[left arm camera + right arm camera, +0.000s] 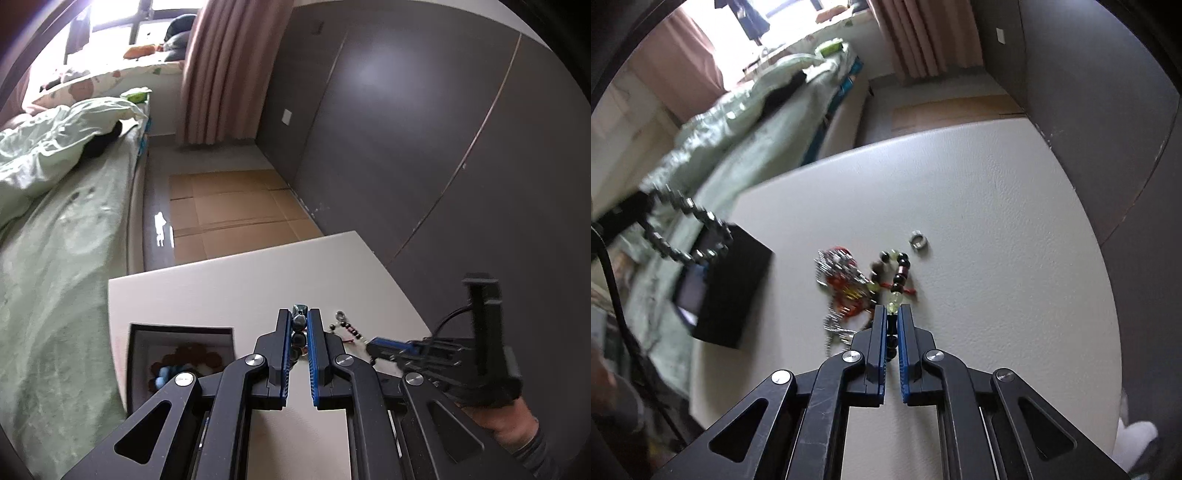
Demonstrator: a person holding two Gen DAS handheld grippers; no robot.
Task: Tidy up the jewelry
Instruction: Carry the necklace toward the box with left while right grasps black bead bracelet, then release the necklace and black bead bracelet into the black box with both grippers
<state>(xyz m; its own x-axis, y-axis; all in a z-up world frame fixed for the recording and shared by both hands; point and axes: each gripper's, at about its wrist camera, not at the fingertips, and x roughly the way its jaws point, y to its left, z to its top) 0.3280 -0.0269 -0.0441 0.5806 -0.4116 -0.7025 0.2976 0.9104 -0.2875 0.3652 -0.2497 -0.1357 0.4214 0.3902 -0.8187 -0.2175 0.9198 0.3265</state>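
Jewelry: left gripper clamps dark bead bracelet; right gripper pinches beaded strand; white table, bedroom; no legible writing.

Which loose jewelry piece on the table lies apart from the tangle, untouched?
The small silver ring. It lies alone on the white table, beyond the beaded bracelet the right gripper pinches and the silver-red chain tangle.

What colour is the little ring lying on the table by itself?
Silver. The ring shows best in the right wrist view, lying apart from the beads on the table.
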